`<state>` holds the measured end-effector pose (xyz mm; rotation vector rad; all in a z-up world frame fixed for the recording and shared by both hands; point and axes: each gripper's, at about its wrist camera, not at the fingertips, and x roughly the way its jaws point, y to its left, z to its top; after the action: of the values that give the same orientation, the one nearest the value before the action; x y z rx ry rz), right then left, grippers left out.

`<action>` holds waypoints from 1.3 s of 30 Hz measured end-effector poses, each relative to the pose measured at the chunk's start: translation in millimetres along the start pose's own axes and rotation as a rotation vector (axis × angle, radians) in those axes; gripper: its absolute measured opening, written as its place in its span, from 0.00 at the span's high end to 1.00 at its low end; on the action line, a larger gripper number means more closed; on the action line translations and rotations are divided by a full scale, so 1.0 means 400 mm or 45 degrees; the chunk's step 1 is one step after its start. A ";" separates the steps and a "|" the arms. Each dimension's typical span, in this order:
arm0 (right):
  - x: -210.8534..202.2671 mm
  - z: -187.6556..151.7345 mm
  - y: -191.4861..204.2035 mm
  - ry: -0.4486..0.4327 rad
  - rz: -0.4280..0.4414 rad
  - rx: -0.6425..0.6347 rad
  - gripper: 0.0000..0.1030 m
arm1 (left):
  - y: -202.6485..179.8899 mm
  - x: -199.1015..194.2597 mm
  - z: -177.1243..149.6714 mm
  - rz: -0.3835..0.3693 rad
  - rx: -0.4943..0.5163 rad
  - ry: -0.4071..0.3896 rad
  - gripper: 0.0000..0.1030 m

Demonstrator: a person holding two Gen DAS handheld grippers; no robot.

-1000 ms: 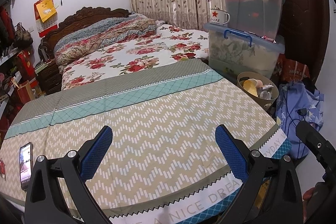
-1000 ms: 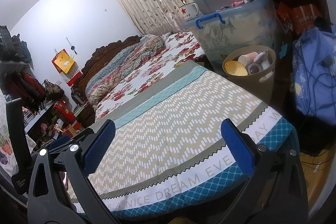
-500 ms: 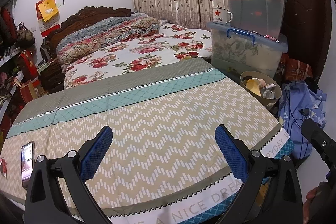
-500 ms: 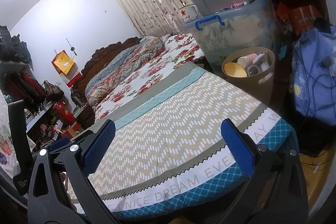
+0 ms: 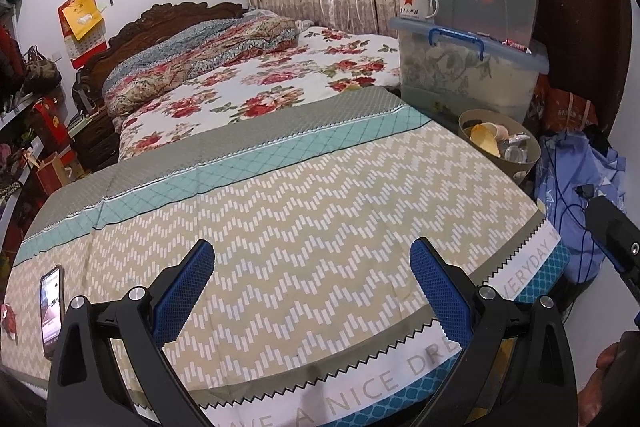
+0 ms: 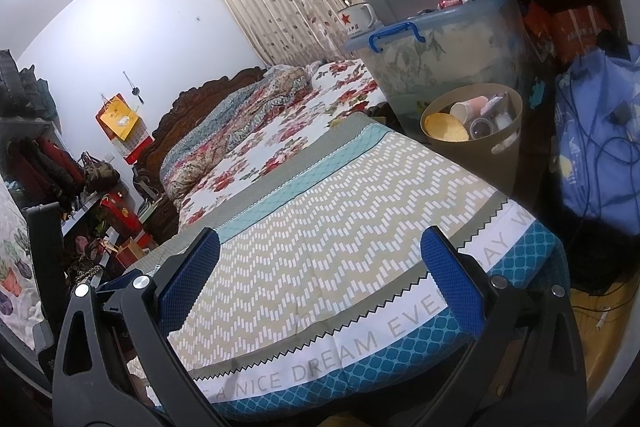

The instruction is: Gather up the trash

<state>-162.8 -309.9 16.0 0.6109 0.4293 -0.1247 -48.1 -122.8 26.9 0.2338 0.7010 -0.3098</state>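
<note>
A tan waste bin (image 5: 516,167) (image 6: 500,143) stands on the floor by the bed's far right corner, holding cups, a yellow bowl and clear plastic lids. My left gripper (image 5: 312,287) hovers open over the near edge of the zigzag bedspread (image 5: 320,211), nothing between its blue pads. My right gripper (image 6: 320,271) is also open and empty above the same bedspread (image 6: 320,227), the bin well ahead to its right. No loose trash shows on the bedspread.
A phone (image 5: 52,307) lies on the bedspread's left edge. Stacked plastic storage boxes (image 5: 468,71) with a star mug (image 5: 416,5) stand behind the bin. A blue bag with cables (image 5: 576,195) sits on the floor right. Cluttered shelves (image 5: 24,99) line the left wall.
Both views have shifted only slightly; the left gripper drifted a little so the phone sits further in view. Both grippers stay open and empty.
</note>
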 end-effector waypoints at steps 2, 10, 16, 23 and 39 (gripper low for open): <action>0.001 -0.003 -0.001 0.003 -0.001 0.004 0.03 | -0.003 0.008 -0.002 -0.013 -0.001 0.019 0.08; 0.004 -0.005 -0.006 0.006 -0.002 0.010 0.03 | -0.027 0.030 -0.011 -0.047 0.021 0.067 0.08; 0.005 -0.004 -0.006 0.007 -0.001 0.009 0.03 | -0.033 0.038 -0.017 -0.049 0.024 0.081 0.08; 0.004 -0.004 -0.007 0.008 -0.002 0.012 0.03 | -0.043 0.035 -0.020 -0.033 0.045 0.072 0.08; 0.008 -0.013 -0.011 0.014 -0.005 0.011 0.03 | -0.047 0.046 -0.031 -0.029 0.056 0.096 0.08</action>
<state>-162.7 -310.5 8.6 0.6199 0.4406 -0.1269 -48.6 -140.2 3.5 0.2803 0.7724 -0.3399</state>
